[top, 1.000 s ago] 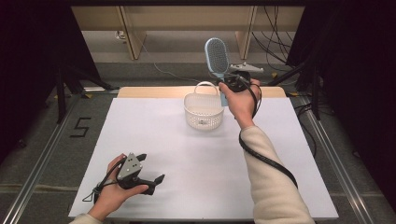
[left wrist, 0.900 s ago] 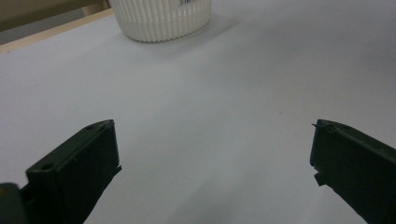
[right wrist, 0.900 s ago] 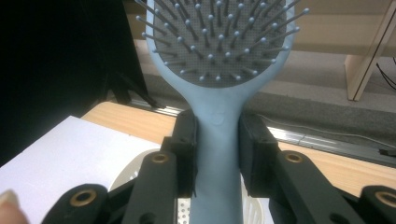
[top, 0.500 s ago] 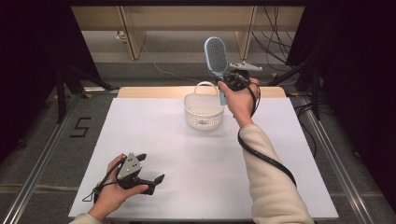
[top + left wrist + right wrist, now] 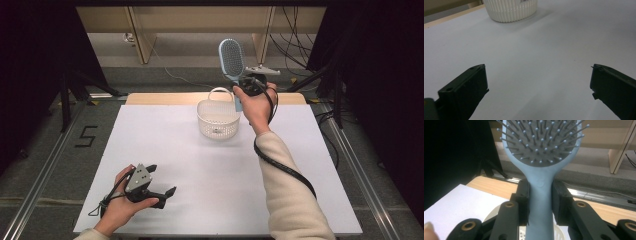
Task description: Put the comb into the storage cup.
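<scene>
Right claw grips hairbrush above basket; left claw gapes.

Honestly nothing much changes from a second ago to now. The only thing I can spot is the right gripper drifting a hair toward the left in the high view, so the blue hairbrush clamped in it sits a touch closer over the far rim of the white basket. It's so slight it's barely a move.
</scene>
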`<state>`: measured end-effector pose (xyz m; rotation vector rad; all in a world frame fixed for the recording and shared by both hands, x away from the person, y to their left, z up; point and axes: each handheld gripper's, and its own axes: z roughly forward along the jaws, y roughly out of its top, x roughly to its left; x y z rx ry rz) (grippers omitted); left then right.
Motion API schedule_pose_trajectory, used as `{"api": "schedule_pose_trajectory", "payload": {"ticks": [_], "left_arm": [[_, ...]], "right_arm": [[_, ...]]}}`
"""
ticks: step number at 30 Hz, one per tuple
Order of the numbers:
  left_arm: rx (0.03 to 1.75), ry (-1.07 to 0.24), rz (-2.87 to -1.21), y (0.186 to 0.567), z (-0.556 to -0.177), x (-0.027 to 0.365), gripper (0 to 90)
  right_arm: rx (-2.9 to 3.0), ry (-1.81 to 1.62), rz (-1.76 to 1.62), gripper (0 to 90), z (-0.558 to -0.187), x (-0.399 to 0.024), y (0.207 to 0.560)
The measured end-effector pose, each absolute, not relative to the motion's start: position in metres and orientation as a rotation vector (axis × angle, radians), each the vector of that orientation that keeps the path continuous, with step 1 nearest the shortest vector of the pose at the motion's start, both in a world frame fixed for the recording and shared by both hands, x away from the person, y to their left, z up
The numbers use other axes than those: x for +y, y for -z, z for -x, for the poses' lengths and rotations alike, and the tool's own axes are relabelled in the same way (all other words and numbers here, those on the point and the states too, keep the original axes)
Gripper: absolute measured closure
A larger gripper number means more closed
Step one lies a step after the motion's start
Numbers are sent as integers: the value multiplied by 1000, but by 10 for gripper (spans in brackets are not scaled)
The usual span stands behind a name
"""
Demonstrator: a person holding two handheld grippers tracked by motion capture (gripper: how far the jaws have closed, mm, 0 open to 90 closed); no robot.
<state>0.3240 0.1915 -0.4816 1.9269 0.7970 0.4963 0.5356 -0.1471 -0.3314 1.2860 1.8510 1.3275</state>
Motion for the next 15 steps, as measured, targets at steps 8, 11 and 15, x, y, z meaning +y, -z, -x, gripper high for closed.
{"api": "schedule_pose_trajectory", "payload": {"ticks": [8,11,15], "left_arm": [[797,-496,-1927,482,-324,192,7],[796,-497,-1927,482,-324,192,7],[796,-495,-1927,482,-324,192,7]], "right_arm": [[1848,-1328,-1286,707,-537,-146,330],[1846,-1328,-1286,707,-538,-146,329],[1849,-1326,-1285,708,-539,-145,328]]}}
